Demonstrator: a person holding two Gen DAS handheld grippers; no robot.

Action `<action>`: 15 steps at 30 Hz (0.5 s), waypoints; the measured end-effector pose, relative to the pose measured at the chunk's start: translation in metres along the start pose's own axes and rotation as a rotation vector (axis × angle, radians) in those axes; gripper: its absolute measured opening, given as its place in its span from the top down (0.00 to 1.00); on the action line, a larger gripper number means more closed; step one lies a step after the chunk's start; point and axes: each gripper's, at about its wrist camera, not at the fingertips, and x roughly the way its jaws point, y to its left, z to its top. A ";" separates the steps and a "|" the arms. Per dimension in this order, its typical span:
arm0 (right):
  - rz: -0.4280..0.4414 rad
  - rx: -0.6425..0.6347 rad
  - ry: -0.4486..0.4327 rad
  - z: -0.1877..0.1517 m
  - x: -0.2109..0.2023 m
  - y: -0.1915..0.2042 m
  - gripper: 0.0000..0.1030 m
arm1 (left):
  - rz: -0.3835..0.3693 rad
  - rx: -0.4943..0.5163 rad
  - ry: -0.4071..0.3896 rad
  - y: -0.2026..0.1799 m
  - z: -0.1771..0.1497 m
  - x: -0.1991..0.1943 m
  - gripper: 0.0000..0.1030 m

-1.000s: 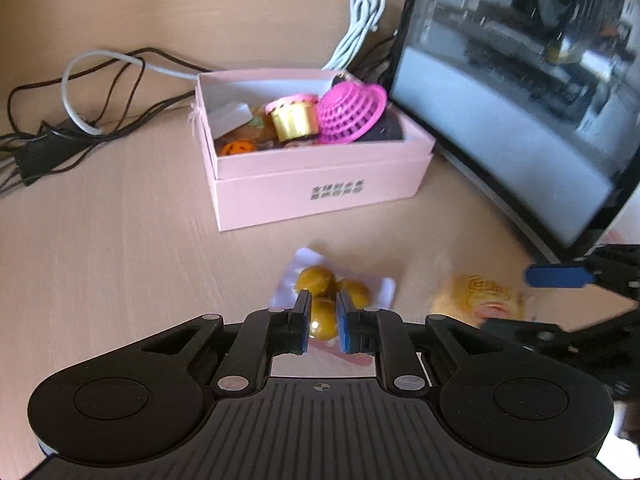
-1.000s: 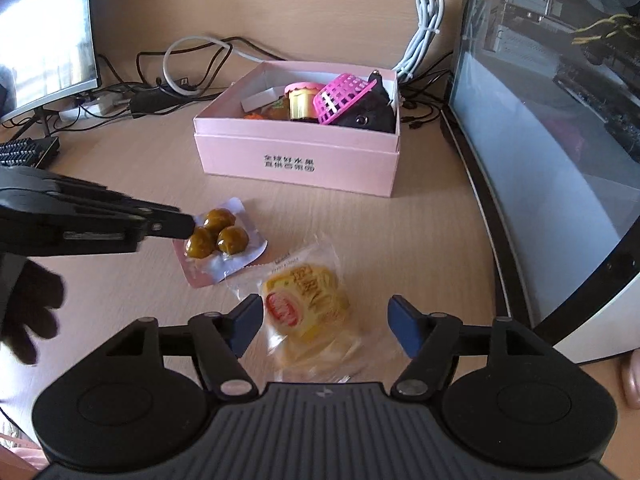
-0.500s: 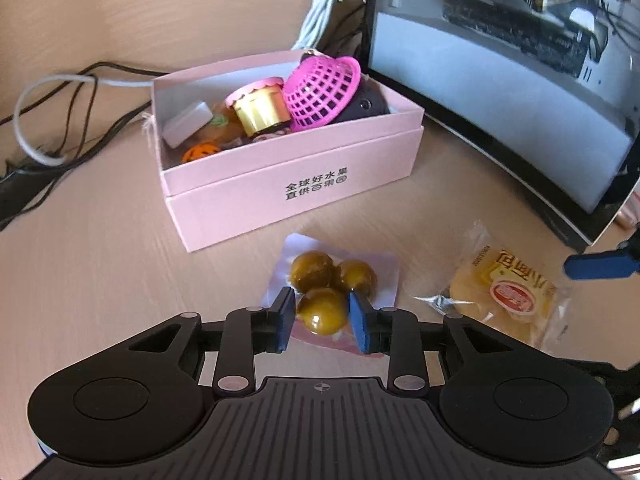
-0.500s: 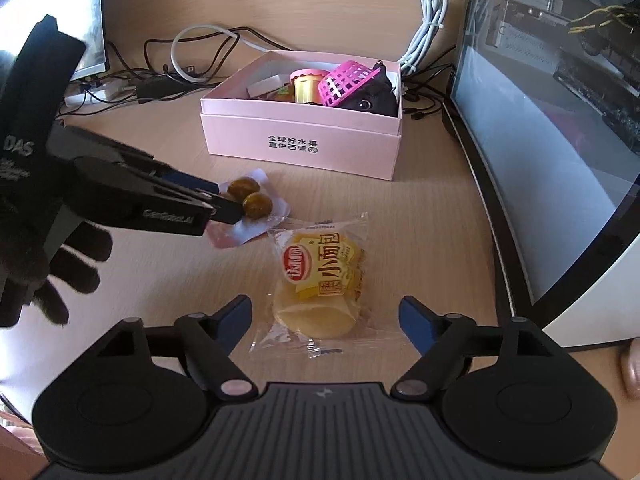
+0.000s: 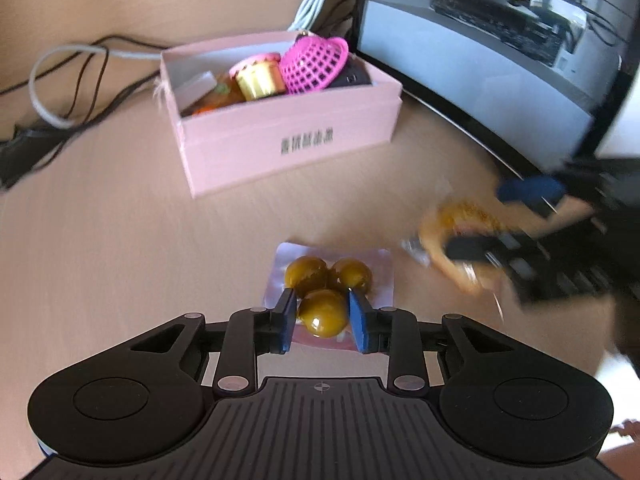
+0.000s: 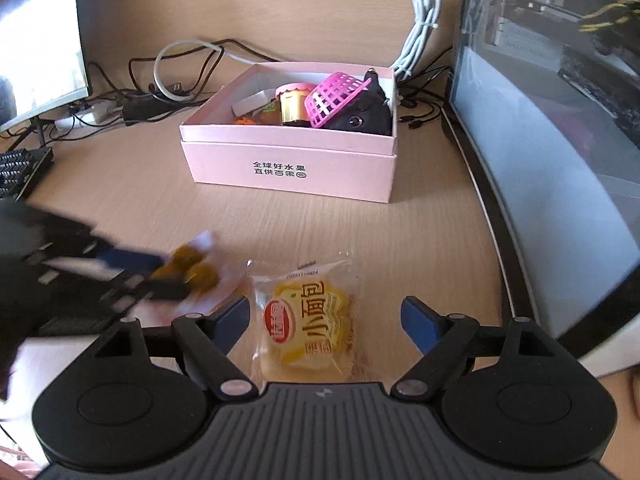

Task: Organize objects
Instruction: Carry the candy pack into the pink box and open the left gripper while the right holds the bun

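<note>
**Two Snack Packs Being Approached Beside the Pink Box**

Wooden desk [image 6: 420,232] is being shared by a pink box [image 6: 296,168], a tangle of cables [image 6: 188,56] behind it and a monitor [image 6: 560,160] at the right edge. Inside the box a pink basket [image 6: 338,94], a gold-wrapped jar [image 6: 294,104] and a dark plush toy [image 6: 368,114] are being kept, so little room is being left near that end.

Trouble is being judged most likely at the left gripper [image 5: 323,316]. Only the nearest ball of the pack of glazed brown balls [image 5: 332,276] is being bracketed, and the round, glossy surface could be squeezed out sideways, or the thin wrapper could be lifted crookedly and left dangling. A collision is also being risked, since both grippers are being worked close together over neighbouring packs, and the left view is being blurred by motion.

Jaws of the left gripper have just been opening and then closing a little; they are being held narrowly apart with the ball between the blue pads [image 5: 289,320], and firm pressing cannot be confirmed. The right gripper [image 6: 324,322] is being held wide apart, its jaws having just been opening, with the yellow bread packet [image 6: 310,320] lying on the desk between them, untouched on either side
</note>
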 end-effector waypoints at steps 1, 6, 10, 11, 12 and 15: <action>0.002 -0.006 0.009 0.001 0.003 0.002 0.21 | -0.003 -0.006 0.005 0.001 -0.005 -0.006 0.69; 0.007 -0.046 0.055 0.000 0.006 0.015 0.46 | -0.028 -0.037 0.015 0.007 -0.027 -0.032 0.69; 0.050 -0.035 0.087 0.002 -0.015 0.019 0.50 | -0.056 -0.054 0.018 0.010 -0.036 -0.050 0.69; 0.059 -0.037 0.077 0.002 -0.024 0.020 0.50 | -0.068 -0.057 0.013 0.011 -0.037 -0.054 0.69; 0.066 -0.040 0.063 0.002 -0.035 0.022 0.50 | -0.078 -0.058 0.007 0.012 -0.037 -0.058 0.69; 0.066 -0.034 0.025 0.006 -0.058 0.026 0.50 | -0.093 -0.050 -0.014 0.013 -0.033 -0.066 0.70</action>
